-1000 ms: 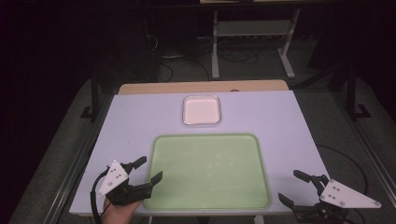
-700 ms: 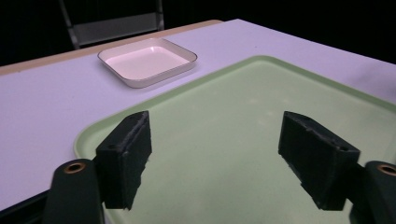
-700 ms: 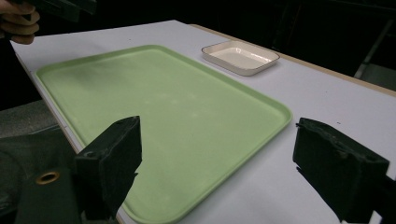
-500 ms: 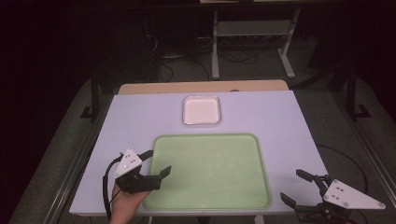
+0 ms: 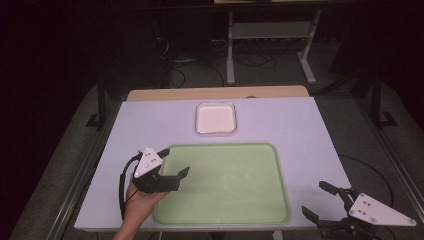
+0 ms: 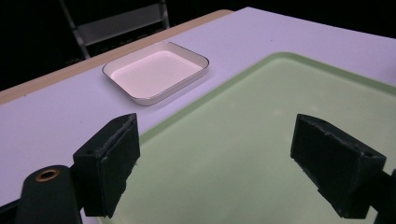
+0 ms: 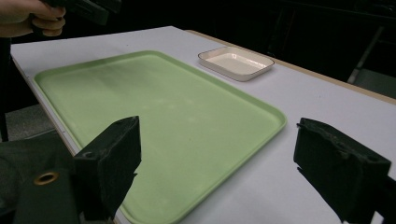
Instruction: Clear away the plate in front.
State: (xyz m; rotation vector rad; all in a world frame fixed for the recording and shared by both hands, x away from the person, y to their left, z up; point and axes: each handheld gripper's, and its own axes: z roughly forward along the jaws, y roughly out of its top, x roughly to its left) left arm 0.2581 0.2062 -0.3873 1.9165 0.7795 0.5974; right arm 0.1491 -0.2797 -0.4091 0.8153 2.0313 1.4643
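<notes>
Fingers (image 6: 109,170) of the left gripper (image 5: 170,162) are spread apart, empty, over the tray's (image 5: 225,212) left edge. I'd worry they could dip and clip that raised rim, skidding the tray across the table (image 5: 150,120). The dish (image 5: 215,118) sits empty beyond the tray, well ahead of them. The right gripper (image 5: 325,202), off the table's right corner, is also agape.

Bare green tray (image 5: 225,185), white dish (image 5: 215,118) beyond
</notes>
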